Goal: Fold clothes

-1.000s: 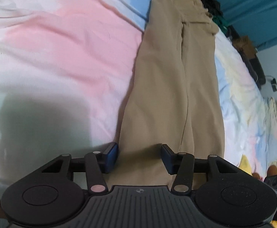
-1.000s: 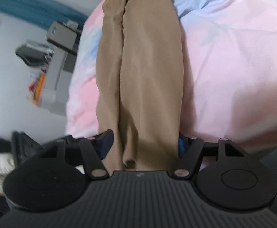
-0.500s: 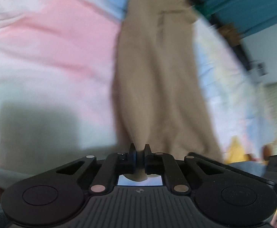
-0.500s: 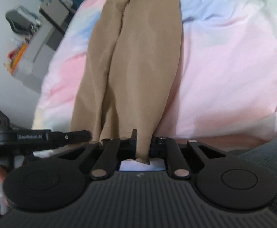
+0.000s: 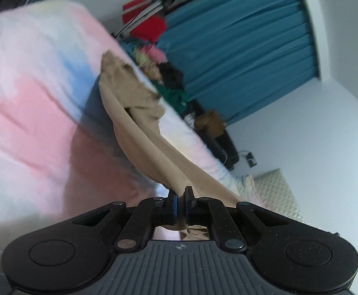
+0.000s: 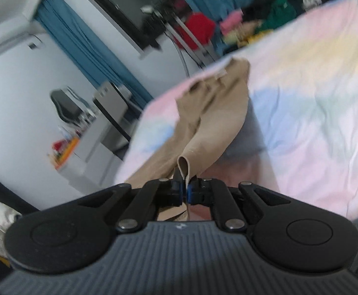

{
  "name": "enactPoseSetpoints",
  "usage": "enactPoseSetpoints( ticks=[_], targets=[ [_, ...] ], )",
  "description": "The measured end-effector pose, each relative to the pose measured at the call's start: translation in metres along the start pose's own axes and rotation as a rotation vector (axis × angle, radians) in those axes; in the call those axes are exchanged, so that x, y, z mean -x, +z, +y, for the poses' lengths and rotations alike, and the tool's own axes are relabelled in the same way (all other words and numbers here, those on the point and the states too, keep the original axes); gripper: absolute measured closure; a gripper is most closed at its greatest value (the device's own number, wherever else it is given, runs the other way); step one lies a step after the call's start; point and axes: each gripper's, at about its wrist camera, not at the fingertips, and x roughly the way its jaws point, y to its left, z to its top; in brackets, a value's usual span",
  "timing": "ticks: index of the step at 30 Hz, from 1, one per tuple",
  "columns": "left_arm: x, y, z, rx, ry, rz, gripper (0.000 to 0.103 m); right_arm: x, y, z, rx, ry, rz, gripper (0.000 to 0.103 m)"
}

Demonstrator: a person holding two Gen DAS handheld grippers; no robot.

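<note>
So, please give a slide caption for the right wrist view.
Right gripper clamps the tan trousers' hem, lifting it above the pastel bedsheet.

No readable text in either view.

The only mark is a small round emblem on the ribbed grey housing of the left gripper (image 5: 180, 207), and a like one, blurred, on the right gripper (image 6: 186, 191); neither carries letters or numbers that can be made out. Items in the room behind are too blurred to show any writing.
</note>
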Motion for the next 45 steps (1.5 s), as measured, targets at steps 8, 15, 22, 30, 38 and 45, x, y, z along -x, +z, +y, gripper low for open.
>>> enactPoseSetpoints(
  ticks=[8,15,22,30,38,45],
  targets=[
    [0.061,-0.026,-0.051,-0.041,0.004,-0.007,0.098,0.051,-0.016,0.007,0.003,0.054,-0.049,0.096],
    [0.029,-0.003,-0.045,-0.026,0.087,-0.018,0.098,0.014,-0.002,-0.003,-0.041,0.033,-0.052,0.096],
    [-0.051,0.069,-0.035,-0.070,0.200,-0.076,0.097,-0.070,0.049,-0.001,0.003,-0.044,-0.100,0.096],
    [-0.152,0.120,-0.011,-0.209,0.348,-0.088,0.097,-0.165,0.083,-0.032,0.001,-0.113,-0.114,0.096],
    [-0.238,0.121,0.049,-0.366,0.460,-0.060,0.097,-0.245,0.081,-0.071,0.096,-0.207,-0.070,0.096],
    [-0.282,0.109,0.080,-0.475,0.566,0.018,0.094,-0.293,0.074,-0.094,0.164,-0.297,0.015,0.094]
  ],
)
